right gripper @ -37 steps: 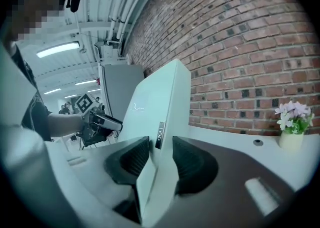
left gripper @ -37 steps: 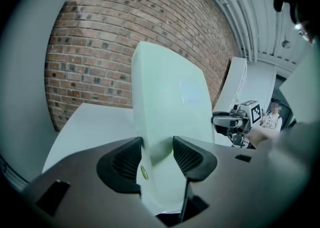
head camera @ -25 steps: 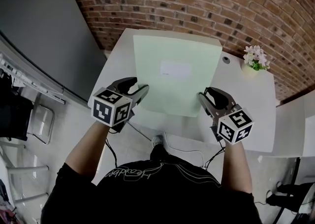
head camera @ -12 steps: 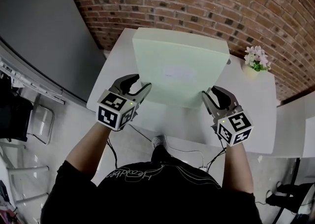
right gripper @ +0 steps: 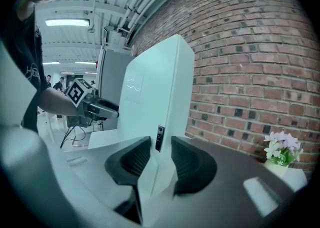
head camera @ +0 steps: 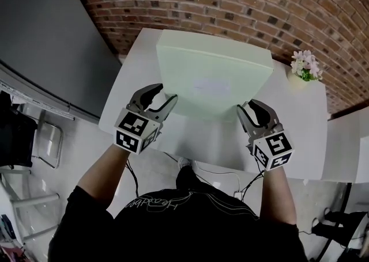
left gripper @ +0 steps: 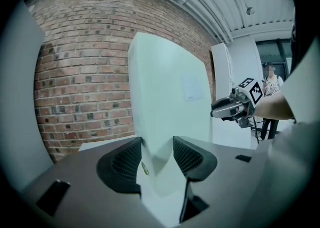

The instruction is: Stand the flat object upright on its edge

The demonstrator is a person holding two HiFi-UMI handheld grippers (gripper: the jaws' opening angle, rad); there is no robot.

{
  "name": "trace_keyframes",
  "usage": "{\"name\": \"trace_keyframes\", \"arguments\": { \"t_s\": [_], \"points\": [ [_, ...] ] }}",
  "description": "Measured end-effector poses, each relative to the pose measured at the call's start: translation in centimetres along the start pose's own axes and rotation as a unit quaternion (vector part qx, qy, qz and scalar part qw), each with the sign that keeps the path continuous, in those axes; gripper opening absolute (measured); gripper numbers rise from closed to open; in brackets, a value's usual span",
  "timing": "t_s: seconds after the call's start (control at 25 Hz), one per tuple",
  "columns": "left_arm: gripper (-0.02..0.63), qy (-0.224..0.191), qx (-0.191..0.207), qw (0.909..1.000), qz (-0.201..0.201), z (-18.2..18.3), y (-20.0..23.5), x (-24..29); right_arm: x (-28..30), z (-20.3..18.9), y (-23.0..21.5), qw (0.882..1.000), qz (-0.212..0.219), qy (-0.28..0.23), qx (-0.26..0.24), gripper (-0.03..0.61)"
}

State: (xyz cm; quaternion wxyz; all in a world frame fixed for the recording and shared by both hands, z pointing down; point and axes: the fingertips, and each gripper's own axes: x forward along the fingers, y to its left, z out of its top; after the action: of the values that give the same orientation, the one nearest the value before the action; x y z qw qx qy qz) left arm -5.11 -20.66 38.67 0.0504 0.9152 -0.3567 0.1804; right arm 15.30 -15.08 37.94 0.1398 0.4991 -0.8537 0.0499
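A pale green flat panel [head camera: 213,76] with a small white label stands tilted steeply on the white table [head camera: 219,143], its lower edge near the table top. My left gripper [head camera: 166,94] is shut on its left side edge, my right gripper [head camera: 247,106] on its right side edge. In the left gripper view the panel [left gripper: 165,86] rises between the ribbed pads [left gripper: 126,161], and the right gripper [left gripper: 223,109] shows beyond it. In the right gripper view the panel [right gripper: 155,86] sits between my jaws, which have just been closing on it. A dark port [right gripper: 159,137] marks that edge.
A small pot of white flowers [head camera: 305,66] stands at the table's far right corner, close to the panel's right end. A brick wall [head camera: 242,2] runs behind the table. A grey partition [head camera: 52,42] is at the left, with chairs on the floor below it.
The panel has swung up from lying nearly flat to a steep tilt. Its near edge has moved away from me, and both grippers went forward with it.
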Motion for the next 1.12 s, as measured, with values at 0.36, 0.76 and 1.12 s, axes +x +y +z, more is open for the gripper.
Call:
{"name": "trace_keyframes", "arguments": {
  "t_s": [0.36, 0.76, 1.12],
  "points": [
    [0.201, -0.005, 0.027, 0.9996, 0.000, -1.4, 1.1, 3.1, 2.5, -2.6, -1.7, 0.999, -0.016, 0.030, -0.014, 0.133],
    [0.198, -0.005, 0.032, 0.9995, -0.004, -3.2, 1.8, 5.5, 4.3, -4.6, -3.0, 0.998, -0.026, 0.056, -0.033, 0.133],
    [0.193, -0.012, 0.025, 0.9994, -0.020, -4.7, 1.7, 5.6, 4.4, -5.8, -2.5, 0.998, -0.028, 0.051, -0.026, 0.133]
  ]
}}
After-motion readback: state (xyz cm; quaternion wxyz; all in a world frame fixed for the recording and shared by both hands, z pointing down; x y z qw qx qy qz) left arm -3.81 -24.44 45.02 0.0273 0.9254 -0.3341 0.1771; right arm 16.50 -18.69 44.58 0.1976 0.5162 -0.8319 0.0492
